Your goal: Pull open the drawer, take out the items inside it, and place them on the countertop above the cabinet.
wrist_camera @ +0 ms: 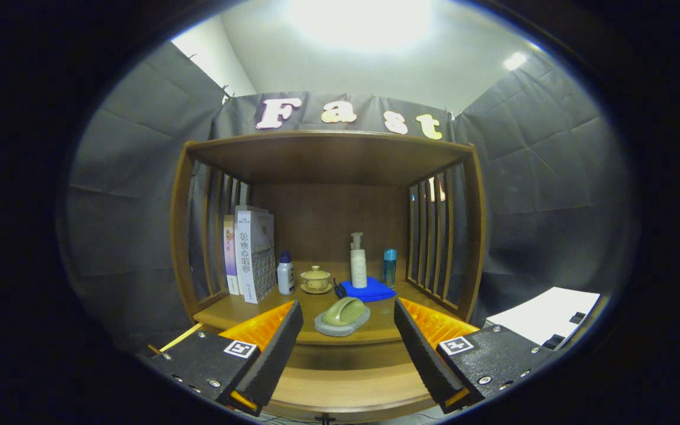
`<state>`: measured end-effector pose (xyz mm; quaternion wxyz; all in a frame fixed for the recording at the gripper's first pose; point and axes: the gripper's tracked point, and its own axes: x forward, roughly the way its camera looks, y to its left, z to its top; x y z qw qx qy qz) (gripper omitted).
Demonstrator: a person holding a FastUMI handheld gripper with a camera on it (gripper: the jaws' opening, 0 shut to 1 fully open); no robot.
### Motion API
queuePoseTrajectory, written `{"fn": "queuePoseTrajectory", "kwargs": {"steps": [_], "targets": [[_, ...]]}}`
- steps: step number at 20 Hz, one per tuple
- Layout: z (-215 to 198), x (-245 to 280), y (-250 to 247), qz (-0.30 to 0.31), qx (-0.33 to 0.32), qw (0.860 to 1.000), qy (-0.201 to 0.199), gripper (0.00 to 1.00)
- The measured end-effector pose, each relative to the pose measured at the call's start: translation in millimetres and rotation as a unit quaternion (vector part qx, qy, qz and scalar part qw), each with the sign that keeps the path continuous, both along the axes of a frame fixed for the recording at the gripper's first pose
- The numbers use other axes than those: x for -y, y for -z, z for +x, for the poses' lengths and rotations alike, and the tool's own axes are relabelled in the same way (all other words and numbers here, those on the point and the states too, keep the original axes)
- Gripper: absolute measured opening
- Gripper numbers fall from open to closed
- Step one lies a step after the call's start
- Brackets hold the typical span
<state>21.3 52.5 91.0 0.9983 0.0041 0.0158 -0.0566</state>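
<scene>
We hold the tongs [347,348] wide, empty, facing the cabinet. A green soap dish [344,313] rests on the desk [245,310] just ahead between the fingers, long axis running left to right. The drawer front [346,386] lies below; whether it's open, we can't tell. Likely next: drop down and check inside.

Wooden cabinet [328,159], its countertop [381,330] cluttered, drawer front [346,389] below
</scene>
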Motion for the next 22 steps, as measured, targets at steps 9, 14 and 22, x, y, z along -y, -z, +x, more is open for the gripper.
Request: {"fn": "queuePoseTrajectory", "kwargs": {"steps": [9,14,22], "targets": [[-51,-27,59,-0.003,-0.032,0.999,-0.019,0.97],[-69,-23,94,-0.008,-0.059,0.998,-0.017,0.97],[-86,-18,142,-0.003,-0.092,0.996,-0.014,0.97]]}}
